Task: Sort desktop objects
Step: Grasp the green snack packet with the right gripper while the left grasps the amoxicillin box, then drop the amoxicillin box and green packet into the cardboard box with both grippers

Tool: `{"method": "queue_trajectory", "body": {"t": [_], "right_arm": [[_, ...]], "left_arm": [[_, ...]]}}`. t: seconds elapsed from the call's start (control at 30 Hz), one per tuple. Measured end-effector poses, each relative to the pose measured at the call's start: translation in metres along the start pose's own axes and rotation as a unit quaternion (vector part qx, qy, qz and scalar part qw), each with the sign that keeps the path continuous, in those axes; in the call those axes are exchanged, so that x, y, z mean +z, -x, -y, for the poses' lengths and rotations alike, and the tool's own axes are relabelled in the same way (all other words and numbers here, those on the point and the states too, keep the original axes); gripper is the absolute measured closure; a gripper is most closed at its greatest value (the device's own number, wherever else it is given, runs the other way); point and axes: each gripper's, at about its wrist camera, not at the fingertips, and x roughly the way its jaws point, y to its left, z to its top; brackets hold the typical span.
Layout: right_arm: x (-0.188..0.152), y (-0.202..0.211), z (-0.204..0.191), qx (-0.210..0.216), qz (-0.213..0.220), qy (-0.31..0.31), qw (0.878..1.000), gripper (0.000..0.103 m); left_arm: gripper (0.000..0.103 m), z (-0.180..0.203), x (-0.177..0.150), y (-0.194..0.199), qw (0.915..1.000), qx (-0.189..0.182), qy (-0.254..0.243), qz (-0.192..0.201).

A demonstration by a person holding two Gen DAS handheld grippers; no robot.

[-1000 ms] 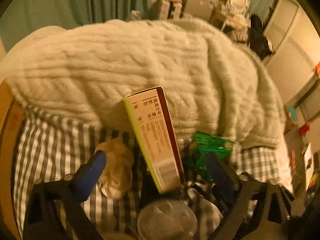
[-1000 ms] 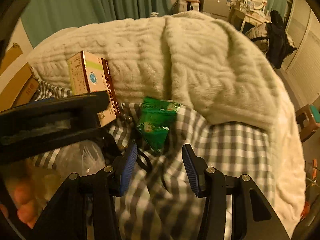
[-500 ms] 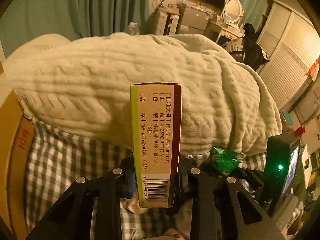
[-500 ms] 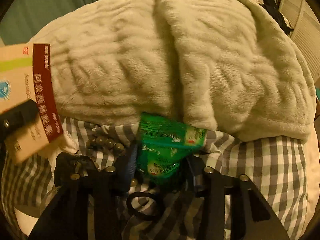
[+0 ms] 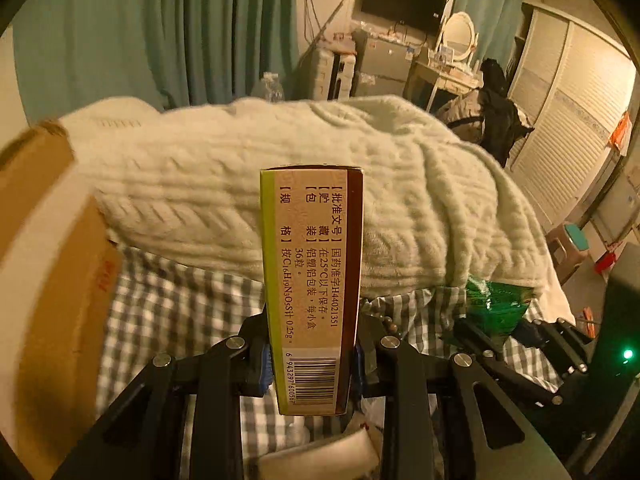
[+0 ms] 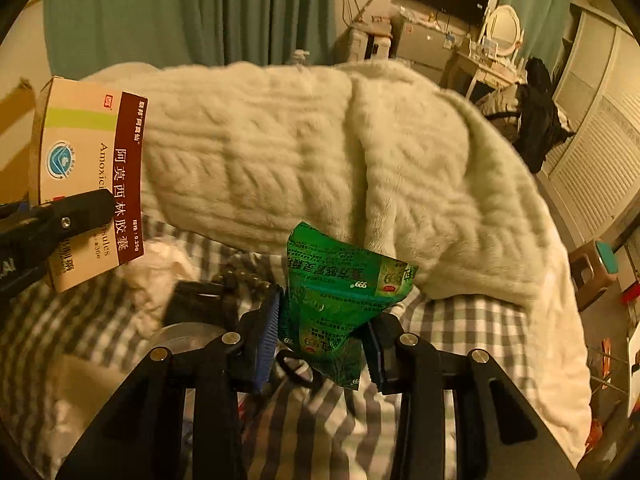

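Note:
My left gripper [image 5: 312, 364] is shut on a tan, green and maroon medicine box [image 5: 312, 280], held upright above the checked sheet [image 5: 168, 304]. The right wrist view shows that same medicine box [image 6: 88, 184] at the left, clamped by the left gripper's finger [image 6: 76, 210]. My right gripper [image 6: 324, 340] is shut on a crumpled green sachet pack [image 6: 340, 300], lifted off the sheet. The green sachet pack [image 5: 496, 308] also shows at the right of the left wrist view.
A thick cream blanket [image 6: 340, 152] lies across the bed behind. A cardboard box [image 5: 48, 280] stands at the left. On the checked sheet [image 6: 460, 320] lie a string of dark beads [image 6: 240, 280], white tissue [image 6: 160, 264], a round clear lid [image 6: 188, 334] and a black loop [image 6: 296, 368].
The left gripper closed on the medicine box and raised it upright. The right gripper moved forward, closed on the green pack and lifted it off the sheet.

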Motion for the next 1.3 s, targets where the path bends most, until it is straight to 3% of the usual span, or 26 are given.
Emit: {"method": "queue_trajectory", "body": {"t": [0.43,0.77,1.03,1.2,1.3], "right_arm": [[0.047,0.119,-0.038,0.022,0.108,0.039,0.993,0.067],[0.057,0.203,-0.113,0.052,0.166,0.098,0.980,0.067],[0.073,0.221,-0.185,0.109,0.173,0.134,0.970,0.067],[0.084,0.202,-0.229,0.174,0.143,0.142,0.964,0.067],[0.087,0.185,-0.251,0.191,0.126,0.149,0.962,0.067]], "left_arm": [[0.073,-0.015,0.017,0.135,0.9933,0.029,-0.012,0.111],[0.073,-0.069,0.019,0.209,0.9861,0.076,0.004,0.148],[0.073,-0.144,0.017,0.229,0.9794,0.122,0.035,0.157],[0.073,-0.191,0.010,0.222,0.9765,0.147,0.060,0.146],[0.073,-0.215,0.005,0.213,0.9759,0.152,0.078,0.135]]}}
